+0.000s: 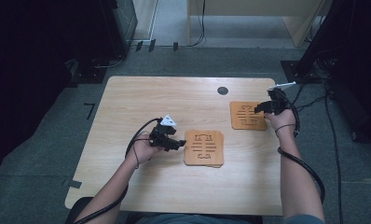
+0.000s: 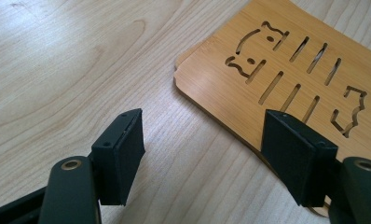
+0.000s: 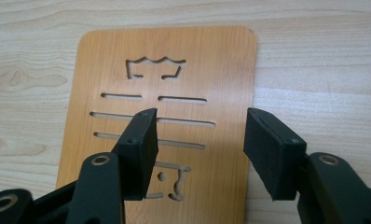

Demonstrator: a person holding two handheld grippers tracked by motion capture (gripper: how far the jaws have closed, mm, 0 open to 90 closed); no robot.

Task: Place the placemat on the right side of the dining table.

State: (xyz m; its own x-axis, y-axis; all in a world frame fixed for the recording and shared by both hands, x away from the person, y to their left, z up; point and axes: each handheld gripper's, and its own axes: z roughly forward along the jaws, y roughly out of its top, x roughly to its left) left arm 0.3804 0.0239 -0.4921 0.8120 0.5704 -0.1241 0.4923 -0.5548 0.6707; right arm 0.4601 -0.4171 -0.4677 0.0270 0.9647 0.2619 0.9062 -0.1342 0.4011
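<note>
Tools (image 1: 174,141) (image 1: 263,108) over coasters (image 1: 203,147) (image 1: 247,115) (both apart)

Near board (image 1: 203,147) mid-table (image 1: 141,98); far board (image 1: 247,115) behind, to right.

Light wood table (image 1: 127,107) on grey carpet floor (image 1: 44,154); pale wooden desk (image 1: 249,9) behind; dark surroundings.
</note>
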